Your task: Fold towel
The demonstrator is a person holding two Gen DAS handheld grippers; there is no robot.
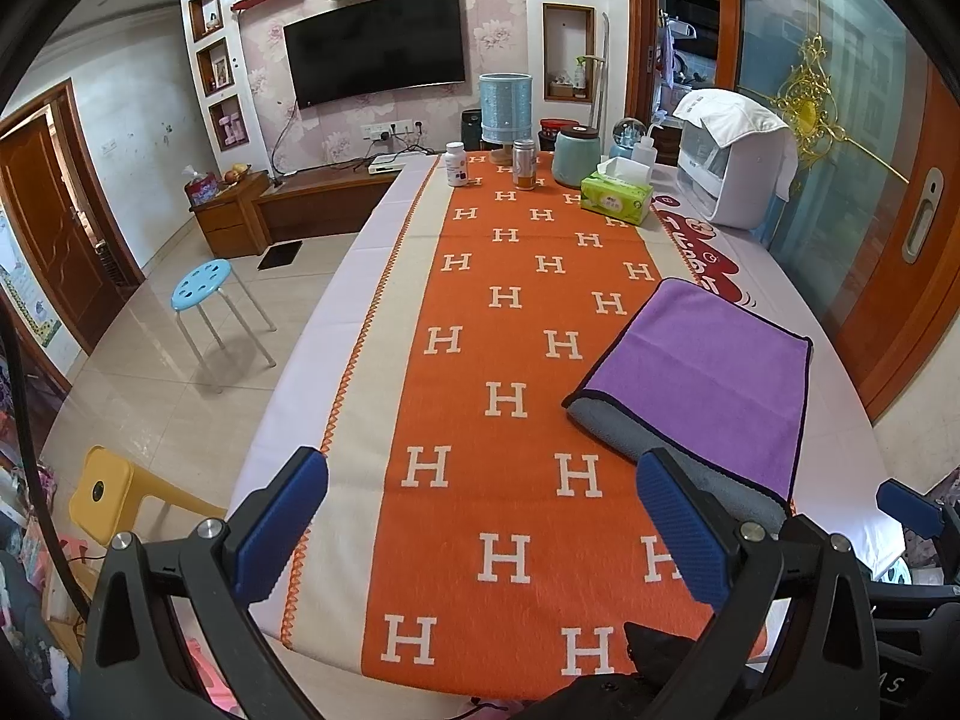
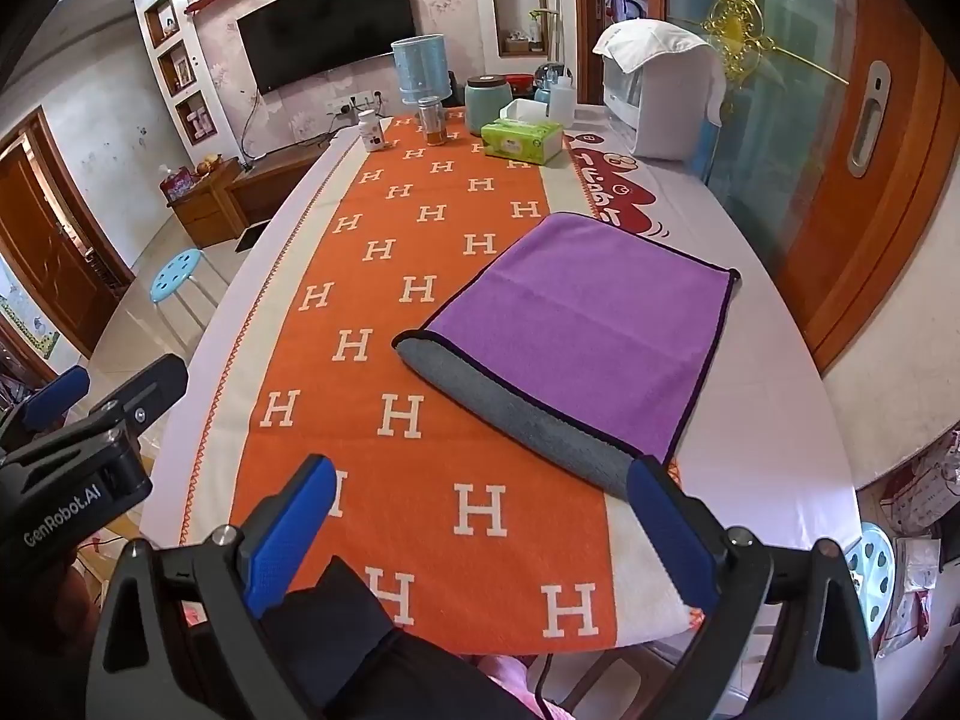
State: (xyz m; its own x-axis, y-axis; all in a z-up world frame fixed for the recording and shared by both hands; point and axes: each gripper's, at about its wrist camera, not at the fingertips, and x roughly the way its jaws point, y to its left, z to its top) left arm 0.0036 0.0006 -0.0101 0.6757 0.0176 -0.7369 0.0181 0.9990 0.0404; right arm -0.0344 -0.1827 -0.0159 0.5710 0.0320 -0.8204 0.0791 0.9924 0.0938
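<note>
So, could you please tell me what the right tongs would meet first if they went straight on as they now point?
Probably the orange table runner: the open right tongs aim down at it, the purple towel lying just right of that line. Depth is unclear.

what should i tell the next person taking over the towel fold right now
Left tongs: open, empty, above the orange H runner.
Right tongs: open, empty, their right pad close to the towel's near edge.
Purple towel: lying on the table's right side, one fold in, grey underside showing along the rolled near edge.
Left: grip that near edge, fold again, square it up.
</note>
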